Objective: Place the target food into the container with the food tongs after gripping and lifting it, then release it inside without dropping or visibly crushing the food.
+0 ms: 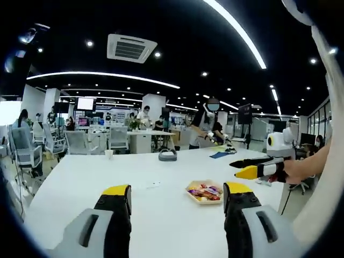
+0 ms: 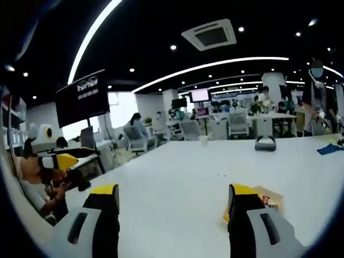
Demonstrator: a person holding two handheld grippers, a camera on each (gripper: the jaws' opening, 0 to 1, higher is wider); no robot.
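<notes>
Nearest the lens in the left gripper view, the left gripper (image 1: 177, 196) is seen with its yellow-tipped jaws set wide apart and nothing held between them, above a white table (image 1: 80, 177). A shallow tray (image 1: 204, 192) of wrapped food lies on the table just beyond the jaws, close to the right-hand one. Farther back on the table, a paper cup (image 1: 109, 153), a grey headset (image 1: 167, 155) and a blue cloth (image 1: 220, 155) are found well apart from the tray. At the right edge, the right gripper (image 1: 252, 166) is held by a hand (image 1: 301, 169); whether its jaws grip anything cannot be told there. In the right gripper view, the right gripper (image 2: 172, 196) is shown wide open and empty, and the tray (image 2: 269, 199) is largely hidden behind its right-hand jaw, so its contents are hard to make out. No tongs or container can be identified. Office chairs (image 1: 80, 142) and seated and standing people are seen beyond the table.
</notes>
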